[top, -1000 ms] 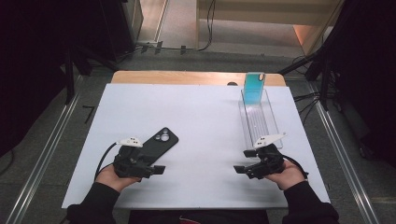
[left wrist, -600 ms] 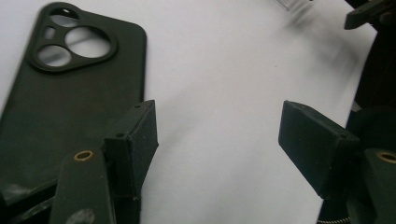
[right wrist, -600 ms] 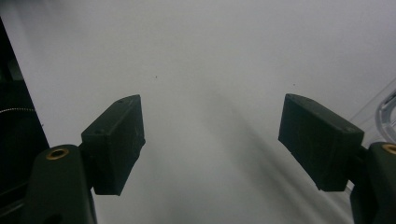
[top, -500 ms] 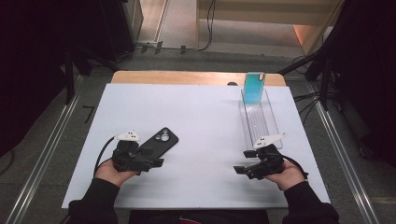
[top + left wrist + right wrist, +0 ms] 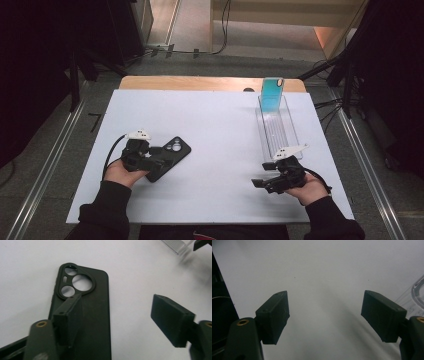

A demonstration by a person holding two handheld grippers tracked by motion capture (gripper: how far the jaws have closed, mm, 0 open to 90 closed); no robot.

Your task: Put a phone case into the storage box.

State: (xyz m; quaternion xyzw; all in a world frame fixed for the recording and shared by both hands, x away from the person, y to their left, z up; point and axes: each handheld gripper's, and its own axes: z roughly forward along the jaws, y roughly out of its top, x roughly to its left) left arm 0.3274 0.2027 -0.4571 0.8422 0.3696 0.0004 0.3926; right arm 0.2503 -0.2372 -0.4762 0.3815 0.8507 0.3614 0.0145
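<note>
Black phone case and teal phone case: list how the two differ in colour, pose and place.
The black phone case is dark and matte; the teal phone case is bright blue-green. The black one lies flat on the white table, back up, camera cutouts showing; the teal one stands upright at the far end of the clear tray. The black one lies beside the left gripper; the teal one stands far from both grippers. Both have rounded corners.

Two handheld grippers: left gripper (image 5: 159,161), right gripper (image 5: 261,183). Matte black bodies, blocky rectangular pads (image 5: 172,320), brass-coloured pivot screws. White three-cornered plate on top of each. Black cable trailing from each. Dark long sleeves (image 5: 102,212) on both forearms.
</note>
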